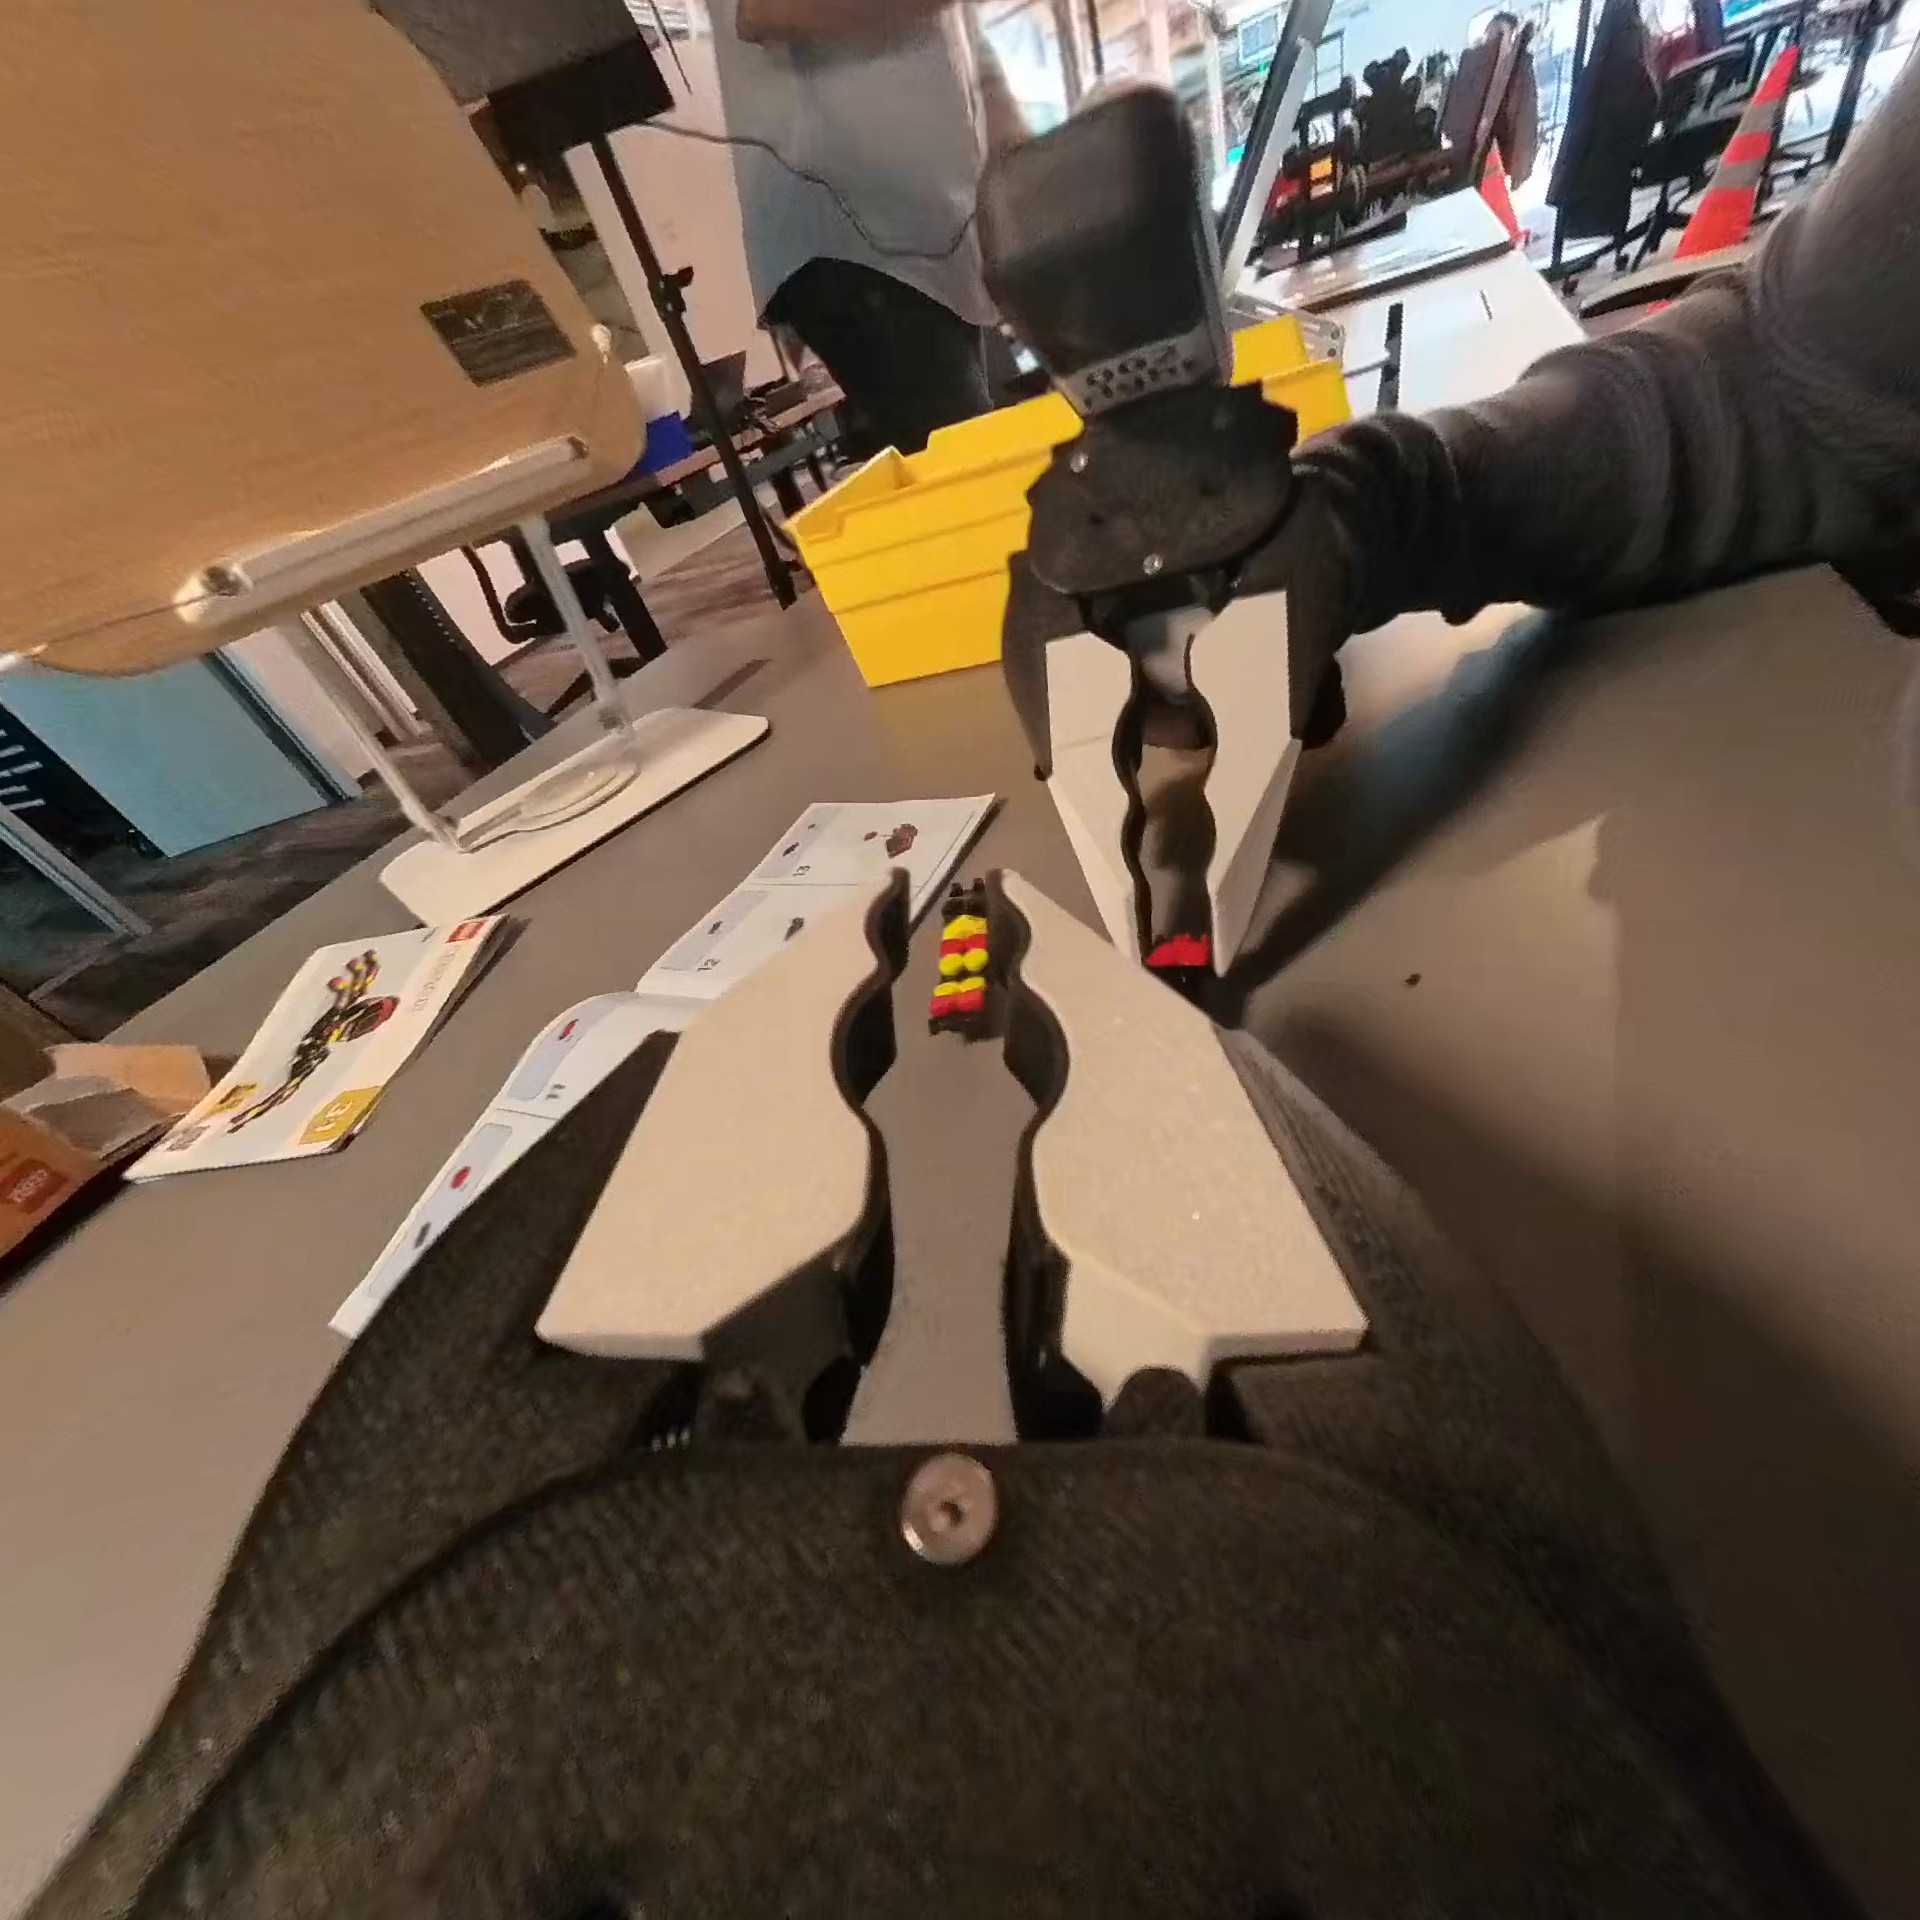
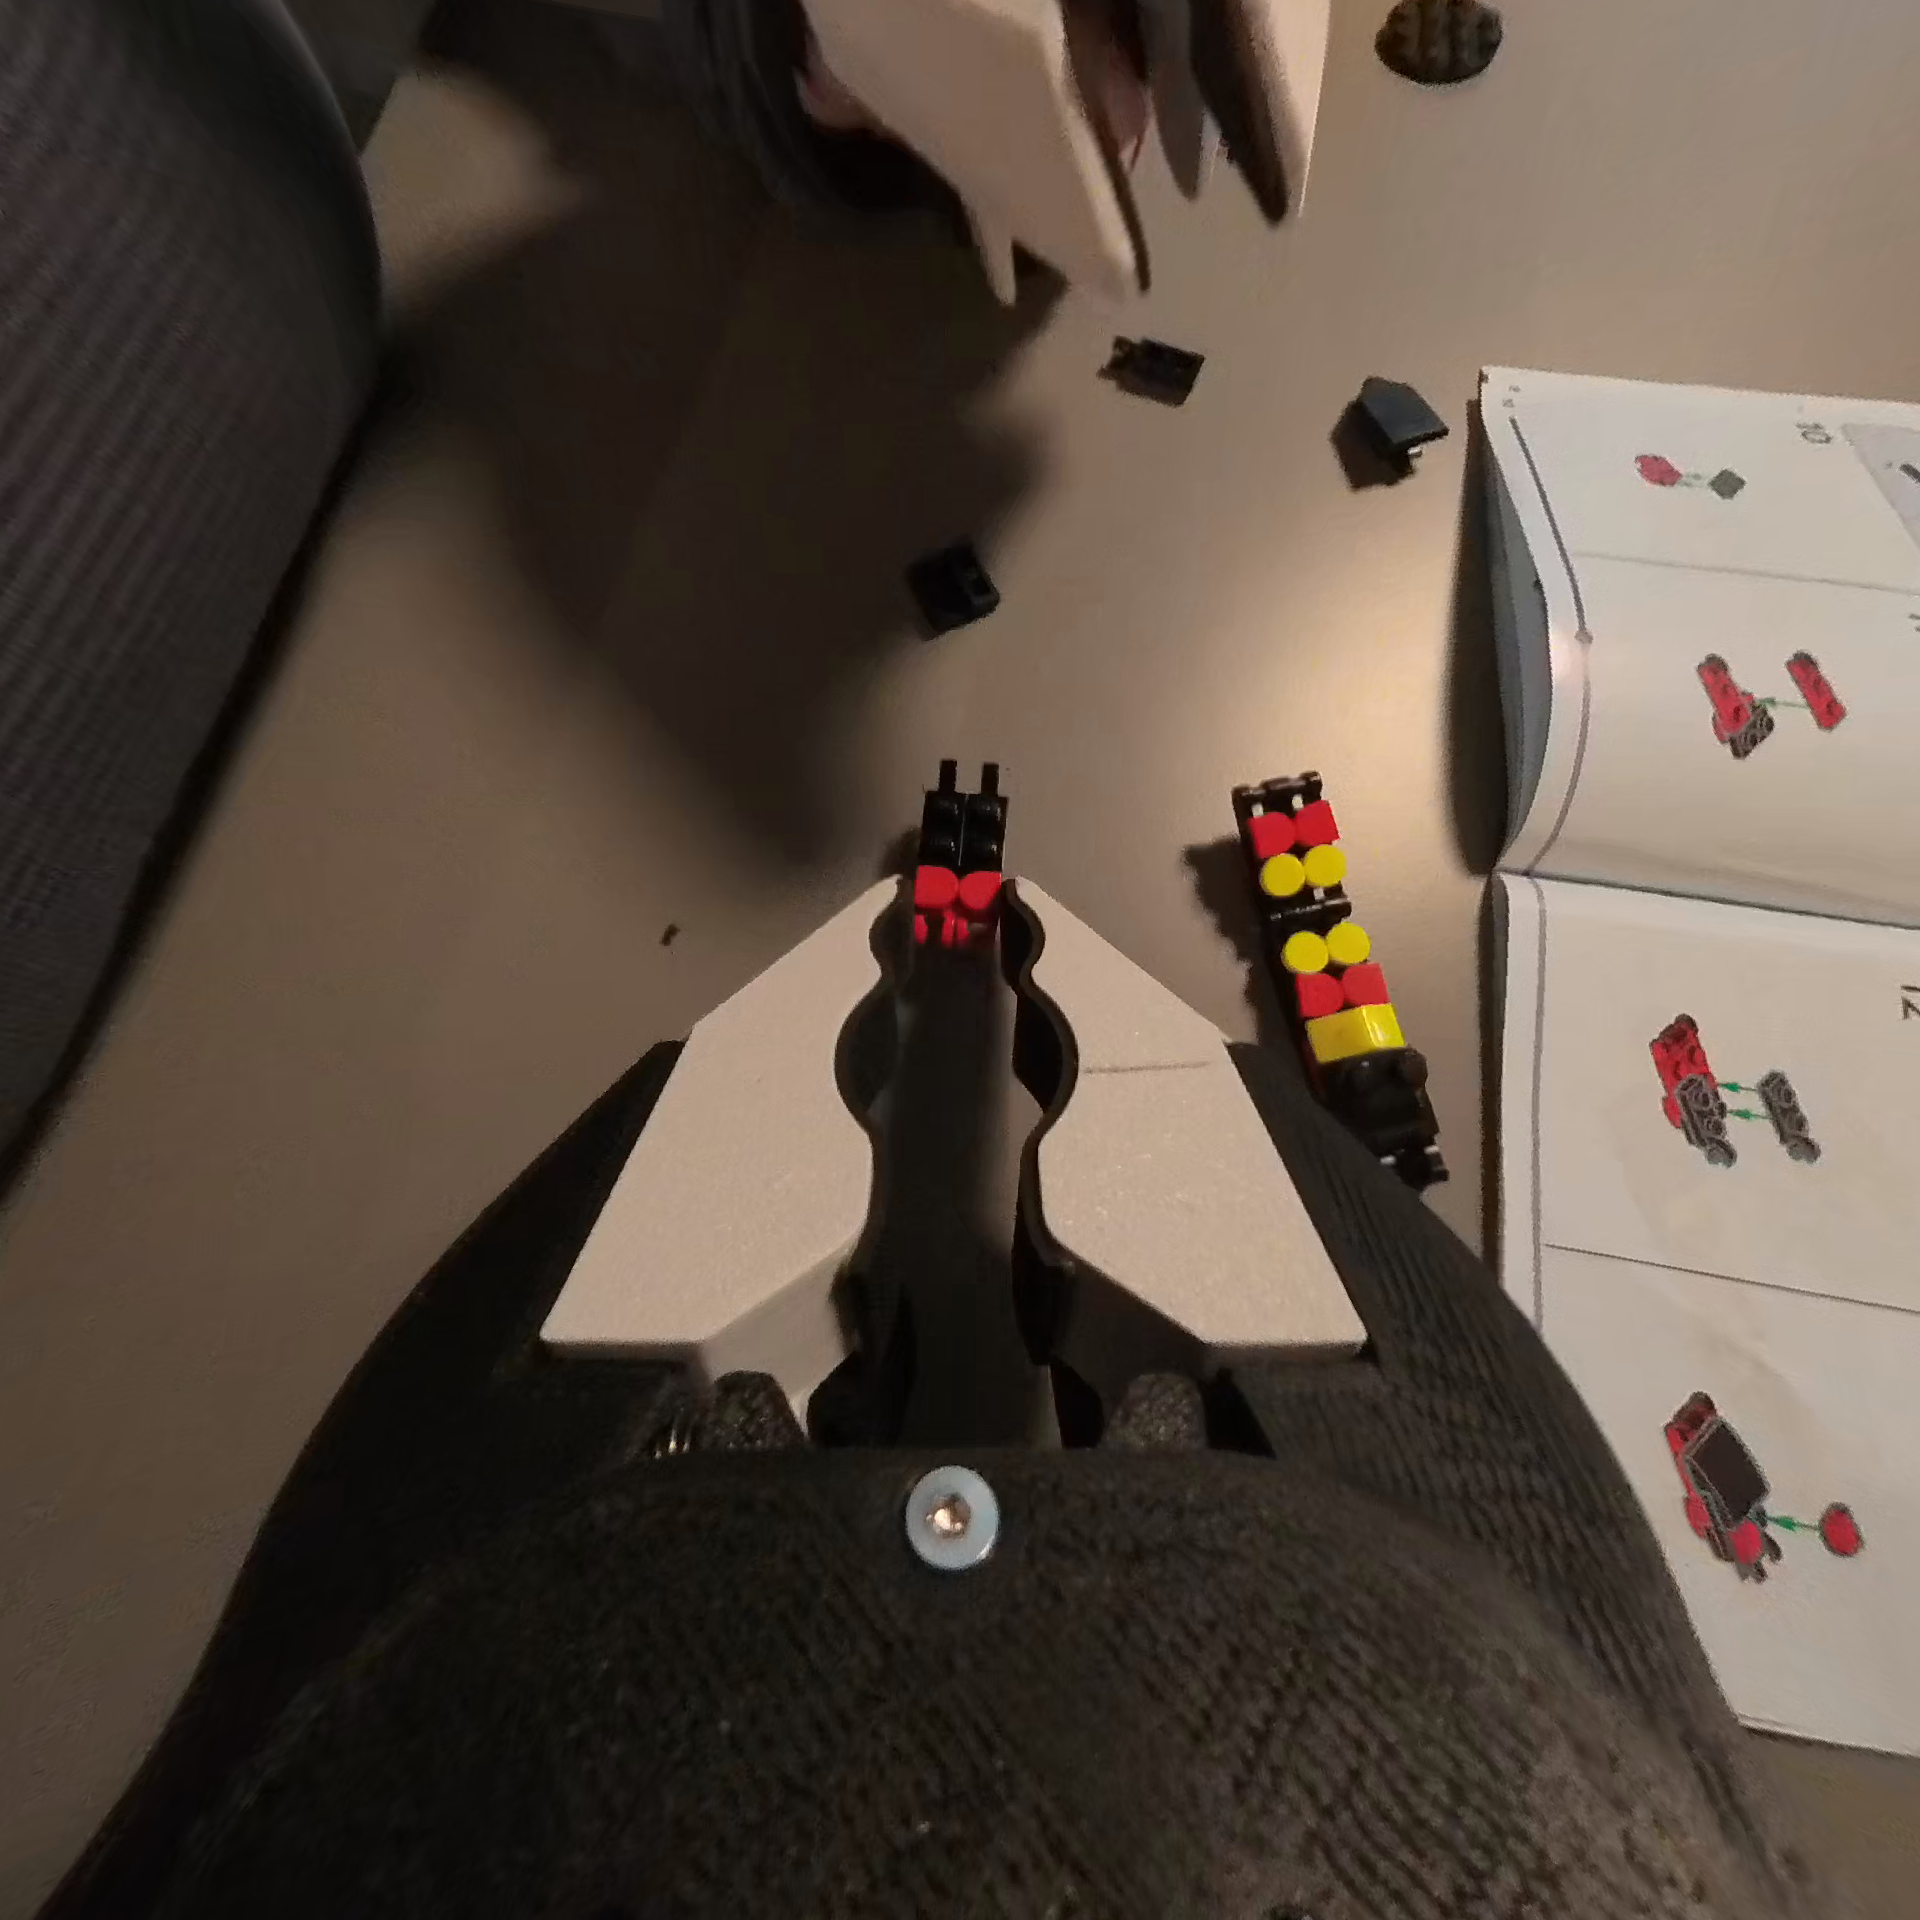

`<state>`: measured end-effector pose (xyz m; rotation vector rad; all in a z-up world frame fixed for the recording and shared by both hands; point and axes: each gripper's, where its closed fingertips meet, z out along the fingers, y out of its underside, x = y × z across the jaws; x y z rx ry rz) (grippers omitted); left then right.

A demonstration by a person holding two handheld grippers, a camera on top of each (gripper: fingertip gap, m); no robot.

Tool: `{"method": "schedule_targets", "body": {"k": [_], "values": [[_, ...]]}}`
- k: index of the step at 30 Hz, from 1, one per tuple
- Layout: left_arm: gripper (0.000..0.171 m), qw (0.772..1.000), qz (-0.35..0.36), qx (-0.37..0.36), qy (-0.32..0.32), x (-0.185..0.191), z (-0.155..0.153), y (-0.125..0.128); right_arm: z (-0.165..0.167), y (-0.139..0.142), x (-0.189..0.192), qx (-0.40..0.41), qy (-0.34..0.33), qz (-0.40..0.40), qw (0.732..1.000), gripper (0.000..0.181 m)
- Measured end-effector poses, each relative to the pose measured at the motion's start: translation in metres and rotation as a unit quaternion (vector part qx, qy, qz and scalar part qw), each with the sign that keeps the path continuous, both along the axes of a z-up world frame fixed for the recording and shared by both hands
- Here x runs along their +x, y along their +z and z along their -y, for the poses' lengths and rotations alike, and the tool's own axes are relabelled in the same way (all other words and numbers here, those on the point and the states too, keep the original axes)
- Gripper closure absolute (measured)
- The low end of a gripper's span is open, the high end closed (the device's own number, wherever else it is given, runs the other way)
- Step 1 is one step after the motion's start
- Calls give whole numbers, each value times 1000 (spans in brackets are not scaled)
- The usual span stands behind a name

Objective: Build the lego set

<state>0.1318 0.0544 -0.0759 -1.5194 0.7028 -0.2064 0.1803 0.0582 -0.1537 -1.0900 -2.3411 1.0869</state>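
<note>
My right gripper (image 2: 956, 906) is shut on a small red and black lego assembly (image 2: 966, 821) and holds it low over the grey table (image 2: 623, 831). The same gripper (image 1: 1179, 925) shows in the left wrist view, pointing down with the red piece (image 1: 1174, 951) at its tips. A longer black strip with red and yellow studs (image 2: 1325, 966) lies on the table just right of it. My left gripper (image 1: 948, 896) is open and empty, above the table, with that strip (image 1: 961, 971) lying beyond its tips. It appears blurred at the top of the right wrist view (image 2: 1174, 208).
Loose black pieces (image 2: 1153, 369) (image 2: 1387, 421) (image 2: 951, 592) lie on the table. An open instruction booklet (image 2: 1714, 935) lies at the right, a second booklet (image 1: 312, 1049) farther left. Yellow bins (image 1: 925, 540) and a lamp base (image 1: 582, 790) stand behind. A person's sleeve (image 1: 1610, 447) reaches in. Left tips to right tips: about 9 centimetres.
</note>
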Motion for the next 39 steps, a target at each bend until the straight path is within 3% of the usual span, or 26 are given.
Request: {"method": "schedule_targets", "body": {"k": [18,26,39], "values": [[161,999,50,-8,4,-23,3,7,2,-5,-5,-31,4,6,999,166],[163,1000,24,-8,2,-18,3,2,-4,8,-5,-175,-39,60,982,167],[165,1000,12,-11,-2,-15,3,0,-4,9,-2,-234,-44,102,966,167]]}}
